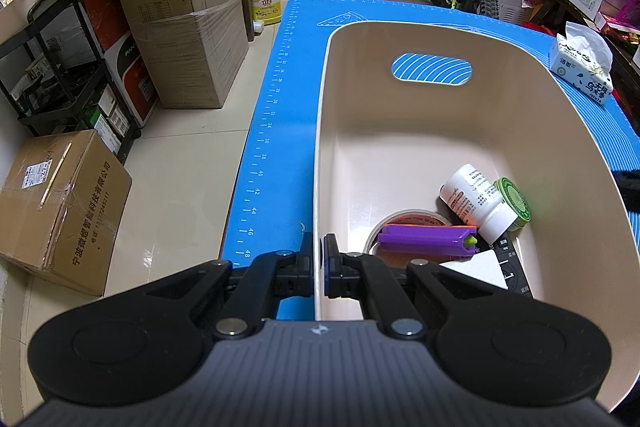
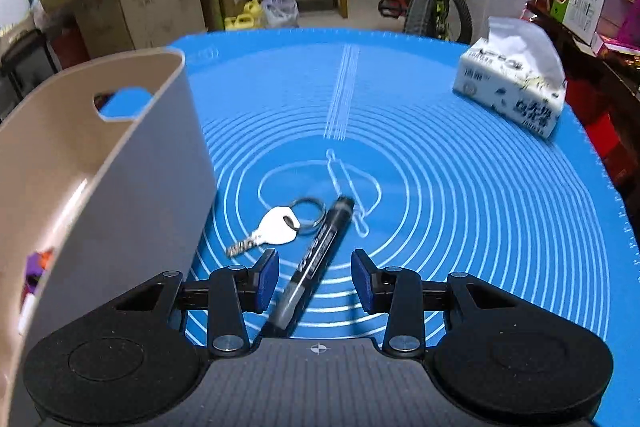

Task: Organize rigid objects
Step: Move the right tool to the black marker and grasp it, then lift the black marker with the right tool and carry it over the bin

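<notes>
Mat (image 1: 272,131) ruler reads 34–48; marker (image 2: 316,263) txt blurred

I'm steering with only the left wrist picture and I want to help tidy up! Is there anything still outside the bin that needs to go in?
Observer: Yes. A black marker lies on the blue mat, between the open fingers of the right gripper.
Operator: Is that the only thing?
Observer: No, a silver key on a ring lies just left of the marker, beside the beige bin.
Operator: Has the right gripper grabbed the marker?
Observer: Not yet; its jaws are apart, with gaps on both sides of the marker.
</notes>
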The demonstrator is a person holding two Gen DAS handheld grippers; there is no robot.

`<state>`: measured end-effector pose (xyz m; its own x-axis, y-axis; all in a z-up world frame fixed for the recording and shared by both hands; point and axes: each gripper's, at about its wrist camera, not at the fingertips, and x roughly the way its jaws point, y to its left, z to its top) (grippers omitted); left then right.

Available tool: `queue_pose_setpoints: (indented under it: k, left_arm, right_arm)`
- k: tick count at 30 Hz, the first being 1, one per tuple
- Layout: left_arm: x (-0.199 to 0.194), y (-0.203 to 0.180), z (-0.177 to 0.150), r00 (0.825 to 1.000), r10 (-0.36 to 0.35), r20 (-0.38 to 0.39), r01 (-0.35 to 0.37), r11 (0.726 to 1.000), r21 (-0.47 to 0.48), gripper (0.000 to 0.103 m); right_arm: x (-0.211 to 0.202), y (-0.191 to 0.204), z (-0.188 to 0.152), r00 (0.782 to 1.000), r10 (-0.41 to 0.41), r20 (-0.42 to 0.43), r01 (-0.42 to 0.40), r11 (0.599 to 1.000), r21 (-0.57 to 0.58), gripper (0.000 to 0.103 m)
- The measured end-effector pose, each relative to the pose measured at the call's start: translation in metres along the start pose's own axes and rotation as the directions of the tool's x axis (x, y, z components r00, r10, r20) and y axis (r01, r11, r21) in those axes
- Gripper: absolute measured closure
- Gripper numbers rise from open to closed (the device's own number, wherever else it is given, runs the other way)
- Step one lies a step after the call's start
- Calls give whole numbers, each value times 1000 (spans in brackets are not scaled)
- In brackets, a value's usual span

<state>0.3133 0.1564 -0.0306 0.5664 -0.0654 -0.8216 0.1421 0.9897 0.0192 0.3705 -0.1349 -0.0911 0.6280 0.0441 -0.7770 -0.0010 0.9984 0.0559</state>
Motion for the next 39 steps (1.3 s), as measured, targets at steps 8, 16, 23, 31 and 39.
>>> queue_pose_setpoints:
  k: [8,16,23,31,39]
  left_arm:
    - [0,0,0,1000,2,-1,-2,1000,3,98]
    - [0,3,-1,1000,6,-3,-6,1000,6,98]
    - [0,5,-1,1000,5,-3,-5,1000,6,98]
    - [0,4,-1,1000,4,-4,-4,1000,4,98]
    - [0,4,-1,1000,5,-4,-5,1000,5,98]
  right_arm:
    - [12,11,-8,999,-27,-32,26,999,-35,63]
    - [9,7,-8,998,-51,-24,51,998,-25,78]
    - [-8,-1,-4,998,-62,29,62,998,9,79]
    - [-61,-1,19,982,-15,188,6,999,48,79]
    - [-107,31,36,939,126,321,-121,992,-36,79]
